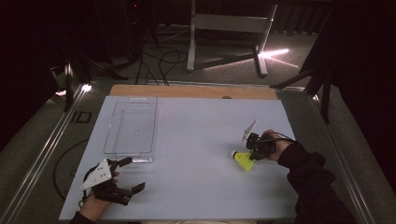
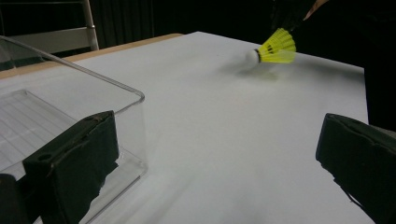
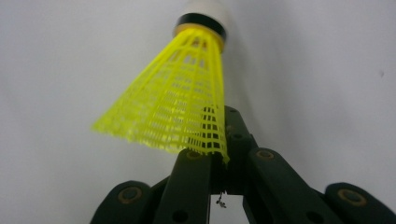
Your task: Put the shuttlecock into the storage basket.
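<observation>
A yellow shuttlecock (image 1: 243,161) with a white cork tip is held at the right side of the white table top (image 1: 196,186). My right gripper (image 1: 252,155) is shut on the edge of its mesh skirt (image 3: 177,102), cork pointing away from the jaws. In the left gripper view the shuttlecock (image 2: 276,48) hangs a little above the surface, with a shadow under it. My left gripper (image 1: 133,174) rests near the front left corner, open, with nothing between its fingers (image 2: 70,163). A clear plastic tray (image 1: 130,153) lies just beyond it, and nothing is in it.
The tray's near corner (image 2: 135,95) sits close to my left jaw. A wooden strip (image 1: 191,91) runs along the table's far edge. Beyond it stand a metal frame (image 1: 229,28) and cables (image 1: 159,60) on the floor. Metal rails (image 1: 46,144) flank the table.
</observation>
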Motion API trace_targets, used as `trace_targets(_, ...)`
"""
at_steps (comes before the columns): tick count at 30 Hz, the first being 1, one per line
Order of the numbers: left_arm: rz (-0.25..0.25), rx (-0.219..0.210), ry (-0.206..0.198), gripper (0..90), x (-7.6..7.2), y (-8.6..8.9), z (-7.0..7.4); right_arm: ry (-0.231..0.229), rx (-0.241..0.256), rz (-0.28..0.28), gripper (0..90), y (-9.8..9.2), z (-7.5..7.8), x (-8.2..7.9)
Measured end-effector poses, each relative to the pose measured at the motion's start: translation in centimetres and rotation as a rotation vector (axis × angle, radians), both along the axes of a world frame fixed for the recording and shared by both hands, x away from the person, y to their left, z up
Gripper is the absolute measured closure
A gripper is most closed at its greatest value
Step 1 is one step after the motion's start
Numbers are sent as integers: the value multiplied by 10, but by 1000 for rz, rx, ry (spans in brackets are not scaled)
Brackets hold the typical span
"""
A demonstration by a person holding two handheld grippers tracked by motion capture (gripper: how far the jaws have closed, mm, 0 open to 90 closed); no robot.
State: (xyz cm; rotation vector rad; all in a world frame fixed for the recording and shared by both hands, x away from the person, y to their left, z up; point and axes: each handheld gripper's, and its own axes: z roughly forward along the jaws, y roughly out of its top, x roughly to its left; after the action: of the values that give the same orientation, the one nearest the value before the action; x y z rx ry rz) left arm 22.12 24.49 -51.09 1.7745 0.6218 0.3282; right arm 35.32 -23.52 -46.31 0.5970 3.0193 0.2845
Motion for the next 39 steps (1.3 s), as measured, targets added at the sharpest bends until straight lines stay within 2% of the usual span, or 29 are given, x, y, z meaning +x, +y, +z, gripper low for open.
trace_targets(1,-1,2,0,2,0,0,0,-7,6,26,900,1,1,0)
trace_targets(2,-2,7,3,2,0,0,0,9,0,47,900,2,1,0)
trace_targets(3,-2,7,3,2,0,0,0,9,0,47,900,2,1,0)
trace_targets(4,-4,12,5,2,1,-1,1,8,-15,81,900,5,2,-1)
trace_targets(6,-6,28,14,2,1,-2,2,9,-24,111,900,8,2,-2)
trace_targets(8,-12,42,24,2,2,-3,4,18,-17,148,900,10,3,-3)
trace_targets(10,-20,59,44,2,3,-5,5,26,6,176,900,12,4,-4)
trace_targets(12,-31,68,57,2,4,-6,7,10,8,218,900,15,5,-6)
trace_targets(14,-45,83,77,2,4,-8,10,18,17,261,900,18,6,-8)
trace_targets(17,-86,116,97,2,6,-13,17,20,31,314,900,22,8,-11)
trace_targets(22,-135,161,116,2,11,-19,25,17,89,393,900,27,13,-15)
trace_targets(31,-203,212,120,2,19,-35,39,8,135,428,900,30,21,-16)
trace_targets(32,-218,220,125,2,21,-39,42,11,152,435,900,30,23,-16)
trace_targets(37,-263,243,167,2,31,-50,57,7,142,442,900,32,25,-17)
trace_targets(39,-284,250,167,2,35,-54,66,14,142,445,900,33,25,-17)
